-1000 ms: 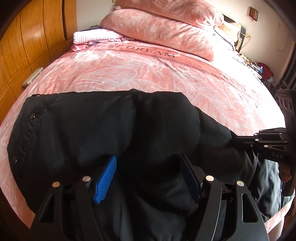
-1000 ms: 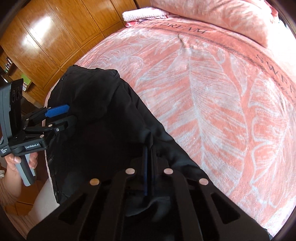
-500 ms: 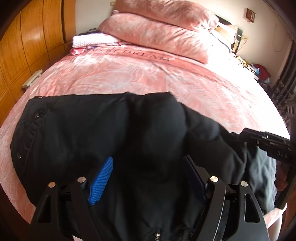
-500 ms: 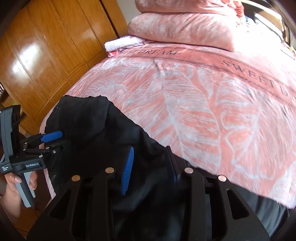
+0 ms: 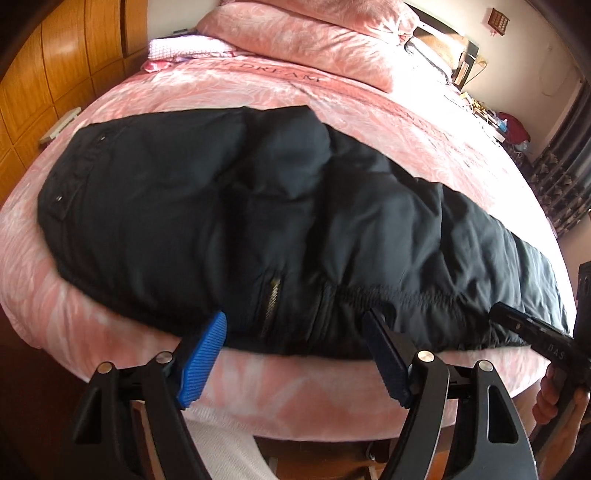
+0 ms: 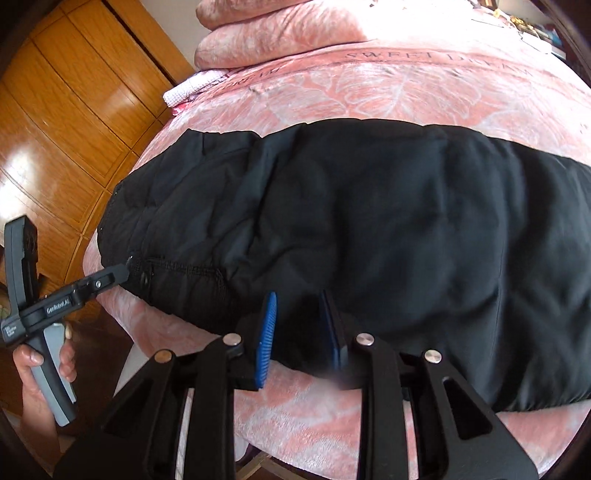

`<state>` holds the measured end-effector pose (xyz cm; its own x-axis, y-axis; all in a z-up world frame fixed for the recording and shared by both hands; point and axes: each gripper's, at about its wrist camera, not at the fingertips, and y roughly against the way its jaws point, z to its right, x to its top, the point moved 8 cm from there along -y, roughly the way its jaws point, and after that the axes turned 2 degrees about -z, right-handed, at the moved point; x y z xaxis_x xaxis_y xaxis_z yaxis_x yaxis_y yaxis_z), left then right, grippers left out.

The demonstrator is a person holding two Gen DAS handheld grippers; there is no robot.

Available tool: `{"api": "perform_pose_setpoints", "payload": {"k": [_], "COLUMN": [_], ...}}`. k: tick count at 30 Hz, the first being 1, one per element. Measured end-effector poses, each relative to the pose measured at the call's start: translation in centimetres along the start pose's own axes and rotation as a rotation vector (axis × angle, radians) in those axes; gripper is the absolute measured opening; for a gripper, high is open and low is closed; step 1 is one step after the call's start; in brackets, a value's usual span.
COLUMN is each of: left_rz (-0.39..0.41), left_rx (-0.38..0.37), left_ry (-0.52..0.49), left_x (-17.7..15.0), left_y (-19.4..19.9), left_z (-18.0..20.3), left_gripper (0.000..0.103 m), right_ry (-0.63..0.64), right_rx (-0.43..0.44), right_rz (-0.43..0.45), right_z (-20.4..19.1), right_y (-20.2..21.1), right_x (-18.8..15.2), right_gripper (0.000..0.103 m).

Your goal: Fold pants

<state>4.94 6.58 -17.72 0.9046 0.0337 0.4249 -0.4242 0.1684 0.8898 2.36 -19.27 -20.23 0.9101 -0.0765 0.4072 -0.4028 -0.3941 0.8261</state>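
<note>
Both grippers have drawn back off the black pants point(image 5: 280, 221) to the near edge of the bed point(image 5: 110, 332). The right gripper point(image 6: 299, 332), clamped on fabric before, has let go; its jaws have just narrowed again. The left gripper point(image 5: 295, 354) no longer straddles cloth.

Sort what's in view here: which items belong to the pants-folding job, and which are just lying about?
Job:
black pants
left hand-held gripper, open
right hand-held gripper, open
pink bedspread under the pants

Lying about:
pillows
folded white cloth
wooden wardrobe

Pink bedspread point(image 5: 229, 92), pillows point(image 5: 295, 33) (stacked), wooden wardrobe point(image 6: 74, 110)
</note>
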Motion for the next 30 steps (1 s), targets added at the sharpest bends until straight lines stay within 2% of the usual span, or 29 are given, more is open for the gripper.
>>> {"api": "perform_pose_setpoints", "payload": {"k": [5,7,10,15,18,21,24,26,30], "left_rz": [-0.008,-0.034,-0.082,-0.061,-0.083,-0.104,-0.103,-0.084,-0.039], "left_rx": [-0.031,-0.058,-0.137,-0.184,-0.218,-0.240,-0.261,-0.261,-0.244], "left_ry": [0.063,0.110,0.202,0.247,0.295,0.366,0.397,0.421,0.416], "left_x": [-1.0,-0.8,-1.2,-0.5,0.0,0.2,0.3,0.3,0.3], "left_y": [-0.2,-1.0,-1.7,-1.8,-2.7,-3.4,-3.3,-2.8,-1.6], "left_z": [-2.3,-3.0,-3.5,-3.9,-4.4,-5.3,-5.7,-5.9,-5.2], "left_gripper": [0.075,0.075,0.067,0.067,0.067,0.057,0.043,0.033,0.024], "right_ry": [0.005,0.009,0.026,0.035,0.038,0.047,0.067,0.077,0.078], "right_rx": [0.005,0.002,-0.022,-0.041,-0.045,-0.045,-0.076,-0.085,-0.087], "right_rz": [0.009,0.011,0.019,0.018,0.015,0.012,0.009,0.005,-0.007], "right_z": [-1.2,-1.4,-1.8,-1.8,-2.0,-2.3,-2.4,-2.4,-2.2], "right_y": [0.3,0.5,1.2,1.7,1.6,1.4,1.3,1.1,0.7], "right_x": [-0.3,-0.3,-0.6,-0.9,-1.0,-1.1,-1.2,-1.3,-1.5], "right_gripper": [0.025,0.025,0.025,0.025,0.025,0.025,0.025,0.025,0.026]}}
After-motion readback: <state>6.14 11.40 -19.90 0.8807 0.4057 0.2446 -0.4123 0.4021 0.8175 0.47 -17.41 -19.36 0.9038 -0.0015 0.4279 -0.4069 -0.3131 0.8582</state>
